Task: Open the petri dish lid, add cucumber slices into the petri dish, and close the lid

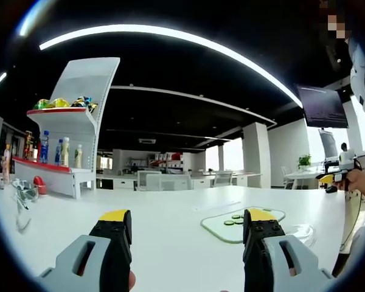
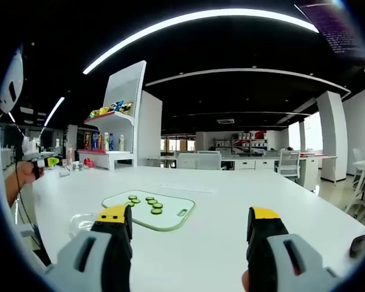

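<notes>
I see bright, even light from curved ceiling strips (image 1: 170,33); the white table (image 1: 170,225) glares. Fisheye bends edges. Windows (image 1: 234,155) blow out; focus is sharp.

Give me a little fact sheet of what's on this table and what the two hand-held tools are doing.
surface: white table
board: pale green cutting board, flat on the table
food: green cucumber slices on the board
dish: clear glass petri dish beside the board, lid state unclear
left tool: open, holding nothing
right tool: open, holding nothing
background: white shelf with bottles and snacks
</notes>
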### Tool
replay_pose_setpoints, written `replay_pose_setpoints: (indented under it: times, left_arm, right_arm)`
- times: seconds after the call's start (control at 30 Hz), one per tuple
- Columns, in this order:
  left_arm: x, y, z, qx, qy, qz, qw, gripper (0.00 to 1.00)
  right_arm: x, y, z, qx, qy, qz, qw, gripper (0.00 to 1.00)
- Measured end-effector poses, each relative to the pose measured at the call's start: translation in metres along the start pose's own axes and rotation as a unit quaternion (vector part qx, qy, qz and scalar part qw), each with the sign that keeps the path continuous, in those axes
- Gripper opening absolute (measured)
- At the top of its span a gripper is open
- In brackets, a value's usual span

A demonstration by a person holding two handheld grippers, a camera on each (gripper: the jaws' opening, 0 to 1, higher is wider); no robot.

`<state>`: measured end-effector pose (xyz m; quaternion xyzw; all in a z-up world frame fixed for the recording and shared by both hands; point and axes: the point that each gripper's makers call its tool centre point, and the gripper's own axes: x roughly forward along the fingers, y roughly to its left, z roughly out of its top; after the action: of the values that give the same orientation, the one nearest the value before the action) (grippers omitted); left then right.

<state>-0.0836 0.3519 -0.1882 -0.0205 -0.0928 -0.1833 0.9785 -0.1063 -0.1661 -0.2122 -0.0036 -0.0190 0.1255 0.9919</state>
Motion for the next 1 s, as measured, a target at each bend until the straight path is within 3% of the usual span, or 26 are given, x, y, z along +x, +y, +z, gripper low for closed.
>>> replay_pose_setpoints:
  times: [0.6,0.73,1.0]
  left_arm:
    - [-0.004,0.004,0.013,0.002,-0.012,-0.009,0.9999,0.75]
    - [-0.008,0.006,0.013,0.007,-0.011,-0.004,0.9999,0.75]
    - [-0.008,-0.002,0.009,0.007,-0.003,-0.016,0.9998,0.77]
  right_arm:
    - [-0.009,-0.002,0.008,0.014,-0.013,0.014,0.9997,0.76]
    - [-0.009,0.002,0.005,0.000,0.000,0.018,0.9998,0.76]
    - [-0.012,0.002,0.013,-0.004,-0.009,0.023,0.9997,0.76]
